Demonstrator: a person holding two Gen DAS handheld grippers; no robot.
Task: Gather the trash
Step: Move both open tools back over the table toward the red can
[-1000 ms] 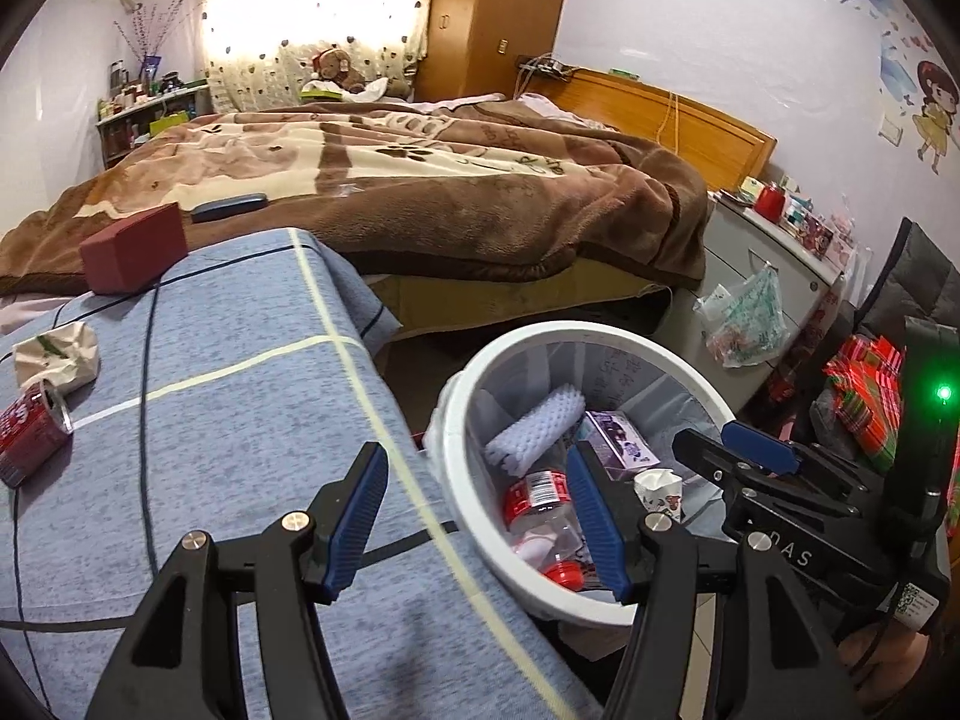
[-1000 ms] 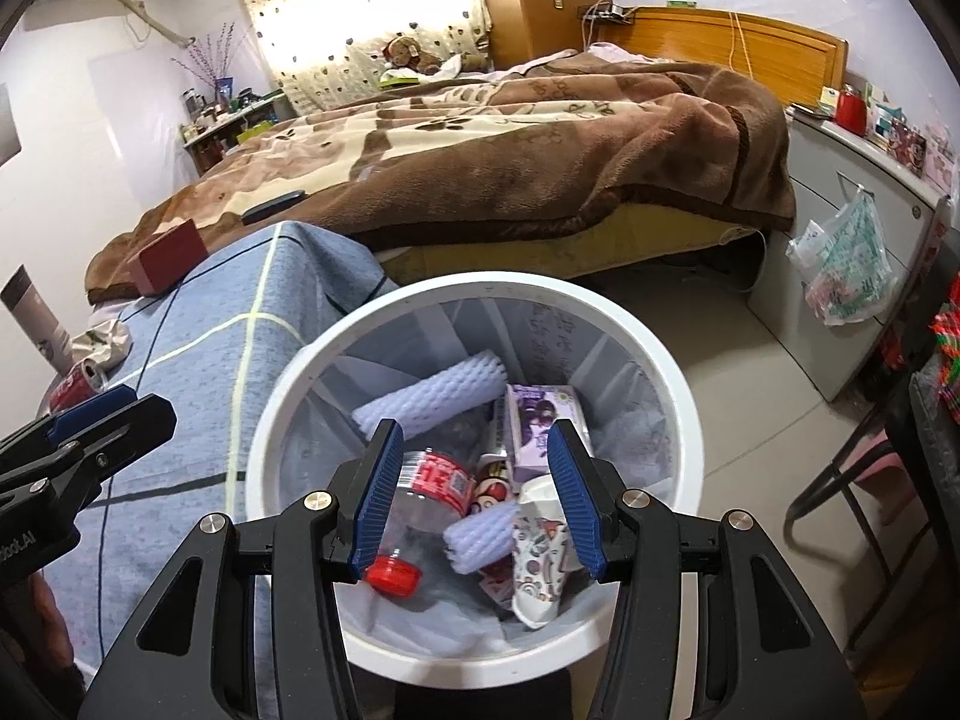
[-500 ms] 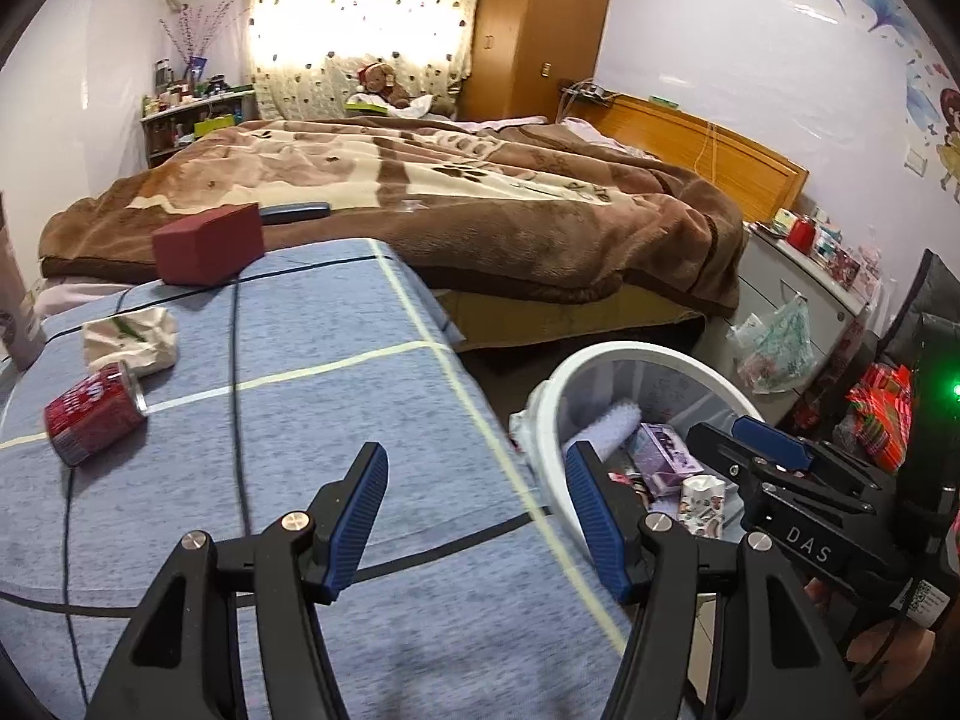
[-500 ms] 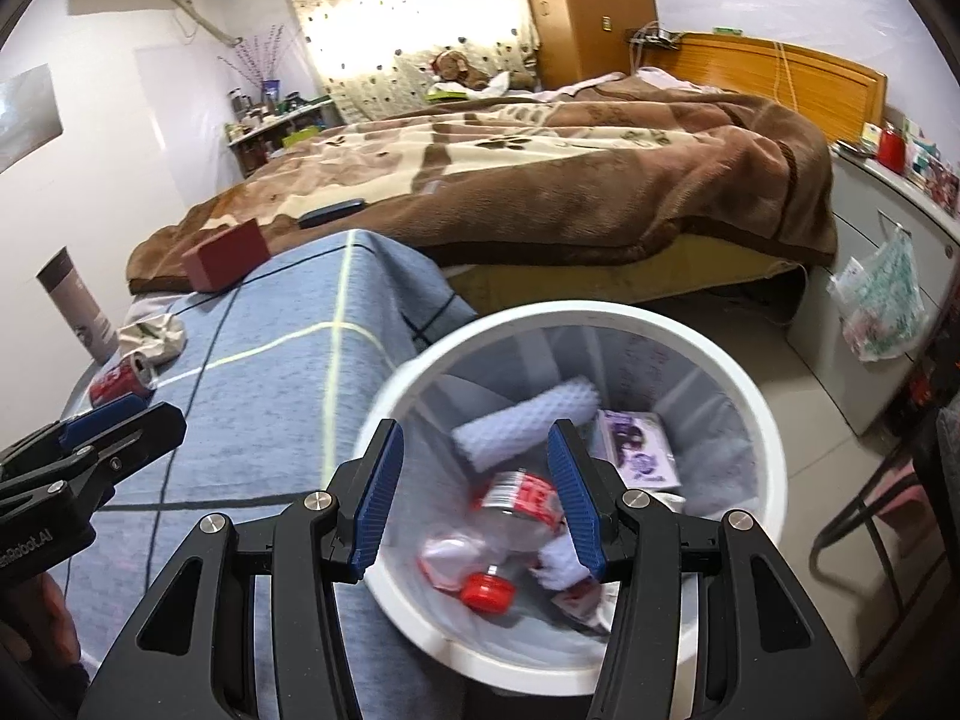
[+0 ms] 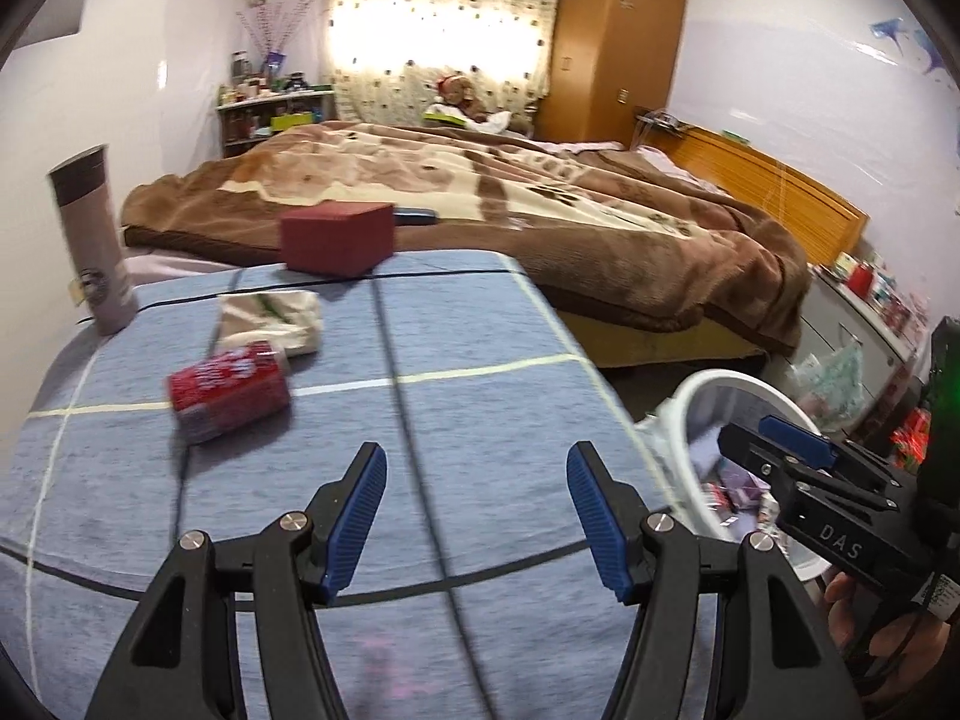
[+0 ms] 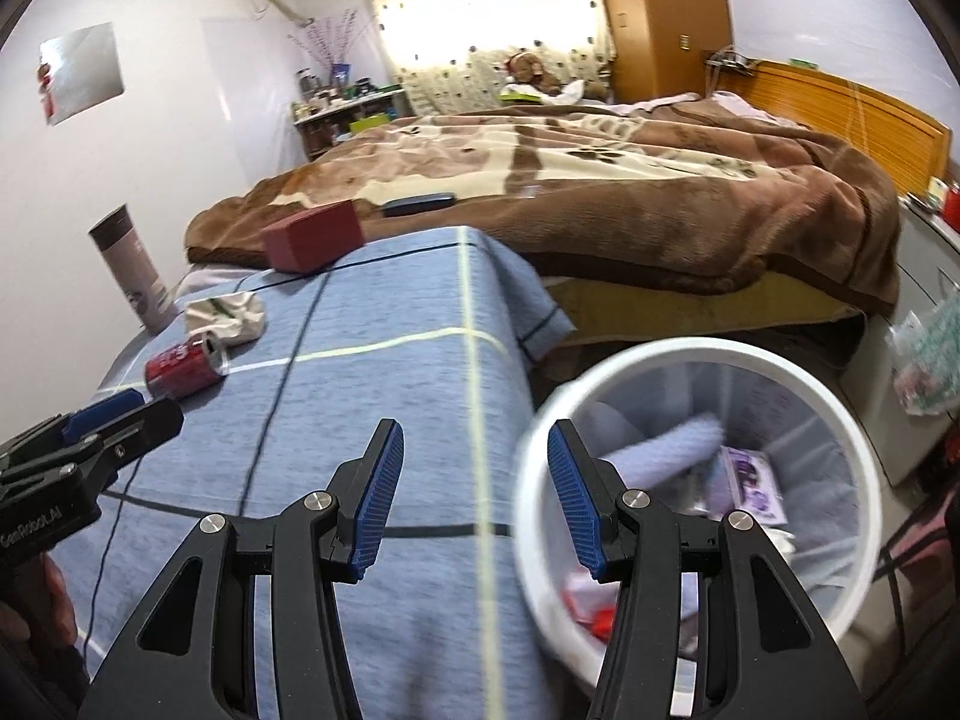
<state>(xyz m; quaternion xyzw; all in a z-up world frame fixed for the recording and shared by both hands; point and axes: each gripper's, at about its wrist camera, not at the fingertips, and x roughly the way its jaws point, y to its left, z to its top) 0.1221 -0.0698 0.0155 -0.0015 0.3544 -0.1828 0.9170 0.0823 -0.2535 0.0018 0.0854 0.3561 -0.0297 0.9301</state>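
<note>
1. Your left tongs (image 5: 477, 510) stand spread with nothing between the pads, hanging over the blue checked surface (image 5: 480, 420). Your right tongs (image 6: 474, 501) are likewise spread and empty, straddling the surface's edge and the rim of the white bin (image 6: 840, 414).

2. The trash left to collect lies at the far left of the surface: a red soda can (image 5: 228, 390) on its side, and just behind it, touching or nearly so, a crumpled white paper wad (image 5: 270, 318).

3. The can probably handles light and thin-walled: smooth, apt to roll, easy to dent. Take it across the middle of its barrel, with the pads on the curved sides, not on the ends.

4. The paper wad looks soft and nearly weightless. It should squash under the pads, so pinch a thick fold near its centre, not a loose corner.

5. The grey tumbler (image 5: 93, 240) and the maroon box (image 5: 339, 237) stand close by; judge them as not trash and keep clear.

6. The left view shows the can close up, though motion-blurred, while only a slice of the bin shows.

7. The right view shows the bin's inside, already holding foam rolls and wrappers, and shows the can's open end (image 6: 215, 354) facing the bin.
</note>
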